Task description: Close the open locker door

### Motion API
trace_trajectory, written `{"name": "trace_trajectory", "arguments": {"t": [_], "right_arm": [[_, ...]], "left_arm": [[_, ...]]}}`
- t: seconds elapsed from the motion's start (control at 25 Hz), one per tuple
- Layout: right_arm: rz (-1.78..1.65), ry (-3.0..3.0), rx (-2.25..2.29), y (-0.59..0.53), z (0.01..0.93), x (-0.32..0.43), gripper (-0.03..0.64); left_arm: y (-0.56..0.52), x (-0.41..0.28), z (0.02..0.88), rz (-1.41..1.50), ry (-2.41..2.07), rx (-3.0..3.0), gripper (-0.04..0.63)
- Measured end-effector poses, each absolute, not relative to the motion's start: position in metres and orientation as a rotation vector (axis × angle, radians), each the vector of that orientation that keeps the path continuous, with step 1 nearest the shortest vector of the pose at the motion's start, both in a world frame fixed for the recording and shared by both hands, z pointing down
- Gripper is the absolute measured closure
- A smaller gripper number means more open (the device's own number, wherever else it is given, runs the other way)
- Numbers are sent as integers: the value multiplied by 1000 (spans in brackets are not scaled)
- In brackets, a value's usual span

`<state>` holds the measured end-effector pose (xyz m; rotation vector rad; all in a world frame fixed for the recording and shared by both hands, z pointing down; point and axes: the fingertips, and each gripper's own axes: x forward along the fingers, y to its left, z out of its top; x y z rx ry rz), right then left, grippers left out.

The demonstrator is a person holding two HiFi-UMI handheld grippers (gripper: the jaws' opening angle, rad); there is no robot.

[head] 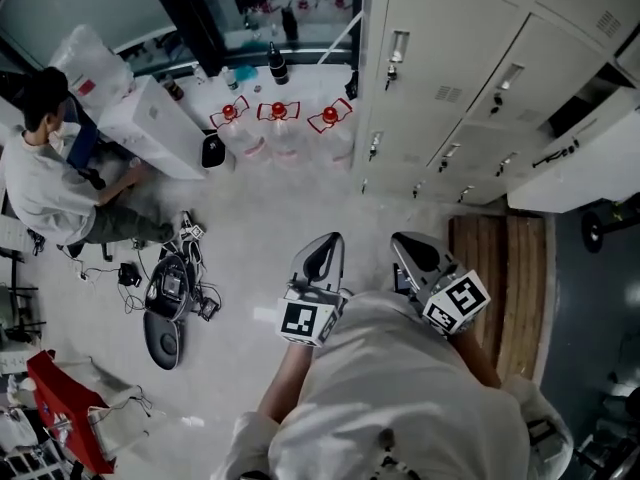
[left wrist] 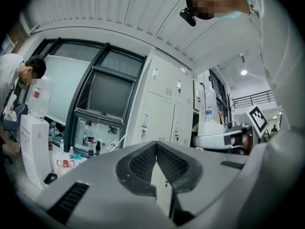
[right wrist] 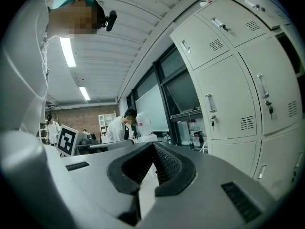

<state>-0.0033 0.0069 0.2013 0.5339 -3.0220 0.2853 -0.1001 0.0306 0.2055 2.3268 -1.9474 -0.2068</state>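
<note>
Grey lab floor (head: 260, 218), locker bank (head: 450, 78) upper right. Head view shows the open locker door (head: 575, 173) far right, swung out from its dark compartment (head: 585, 103), long edge slanting up-right. Right gripper view shows only shut doors (right wrist: 228, 109). Left hand-held gripper (head: 328, 248) and right hand-held gripper (head: 408, 248): jaws together, empty, well apart from door.

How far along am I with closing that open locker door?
Nothing looks done yet: the locker door stands open at the head view's right. In hand: the left tongs and right tongs are shut and empty, well short of the door. Left: reach the door and push it shut.
</note>
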Motion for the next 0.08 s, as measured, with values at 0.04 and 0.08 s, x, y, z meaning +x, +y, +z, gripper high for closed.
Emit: {"name": "trace_trajectory", "arguments": {"t": [0.04,0.08], "right_arm": [[285,-3022,530,7,202,-4,591],[285,-3022,526,8,203,-5,591]], "left_arm": [[32,-101,205,-209,-1952,2325,588],[33,-102,205,-211,-1956,2323,588]]}}
